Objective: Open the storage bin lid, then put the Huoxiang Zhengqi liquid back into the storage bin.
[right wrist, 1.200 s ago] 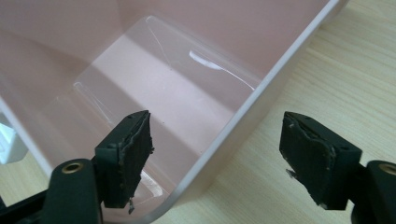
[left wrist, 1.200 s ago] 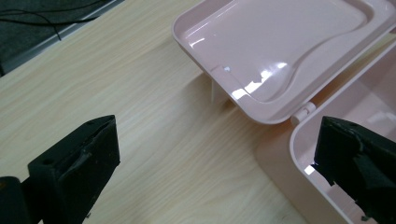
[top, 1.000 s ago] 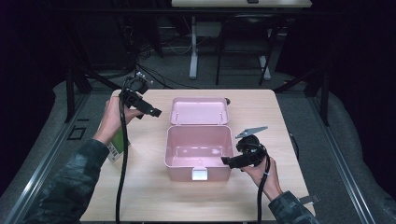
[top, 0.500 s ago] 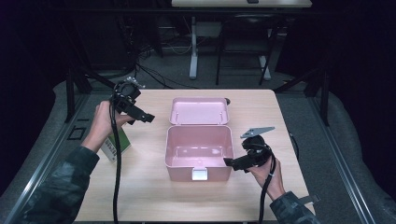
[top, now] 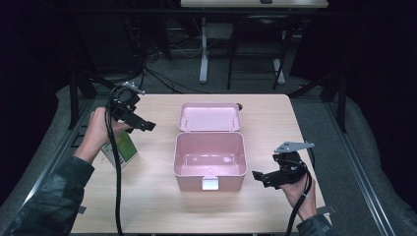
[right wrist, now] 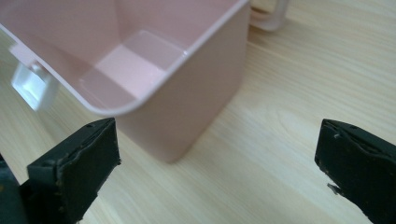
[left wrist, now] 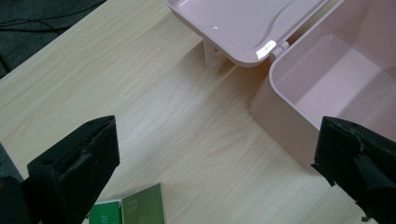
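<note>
high view: pink box [top: 210, 160] btwn both open grippers, prob untouched.

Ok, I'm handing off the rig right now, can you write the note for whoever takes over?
Left gripper: open, nothing held, above the table's left side over the green box.
Right gripper: jaws have just opened wide, nothing between them, beside the pink box's right front corner.
Done: the lid is folded back; the pink box looks empty.
Left: likely the green box goes into the pink box, then the lid shut.
</note>
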Tool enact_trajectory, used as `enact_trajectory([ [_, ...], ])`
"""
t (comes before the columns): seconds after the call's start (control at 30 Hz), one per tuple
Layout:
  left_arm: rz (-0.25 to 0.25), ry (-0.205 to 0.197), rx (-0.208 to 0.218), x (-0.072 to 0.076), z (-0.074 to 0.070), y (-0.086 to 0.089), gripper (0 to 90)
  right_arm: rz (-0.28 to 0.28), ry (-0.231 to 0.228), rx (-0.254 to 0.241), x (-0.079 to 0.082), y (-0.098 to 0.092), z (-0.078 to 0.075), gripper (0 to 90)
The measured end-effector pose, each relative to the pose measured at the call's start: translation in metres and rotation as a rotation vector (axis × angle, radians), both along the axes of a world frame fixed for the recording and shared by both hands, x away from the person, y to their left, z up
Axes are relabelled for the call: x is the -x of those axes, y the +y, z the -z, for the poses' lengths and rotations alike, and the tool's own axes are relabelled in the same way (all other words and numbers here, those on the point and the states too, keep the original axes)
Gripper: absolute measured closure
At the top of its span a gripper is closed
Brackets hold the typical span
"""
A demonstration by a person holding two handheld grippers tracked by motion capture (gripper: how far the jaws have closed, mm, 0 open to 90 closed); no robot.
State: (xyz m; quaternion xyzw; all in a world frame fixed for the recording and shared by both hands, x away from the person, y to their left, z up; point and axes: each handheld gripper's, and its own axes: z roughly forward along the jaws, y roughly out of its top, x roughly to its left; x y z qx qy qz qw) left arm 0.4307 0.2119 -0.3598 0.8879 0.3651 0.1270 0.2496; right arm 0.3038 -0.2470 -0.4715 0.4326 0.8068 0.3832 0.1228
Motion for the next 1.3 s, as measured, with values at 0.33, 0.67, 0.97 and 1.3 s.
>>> enact_trajectory([
  [0.33,0.011,0.015,-0.06,0.002,0.005,0.007,0.2,0.039,0.06,0.157,0.014,-0.006,0.027,0.0],
  [0.67,-0.004,0.02,-0.078,0.007,0.006,0.025,0.2,0.038,0.112,0.239,0.017,-0.007,0.048,0.0],
  [0.97,-0.029,0.038,-0.101,0.006,0.007,0.038,0.2,0.03,0.123,0.259,0.013,-0.005,0.049,0.0],
  [1.3,0.0,0.083,-0.162,-0.003,0.018,0.049,0.3,0.028,0.126,0.241,0.011,-0.007,0.048,0.0],
])
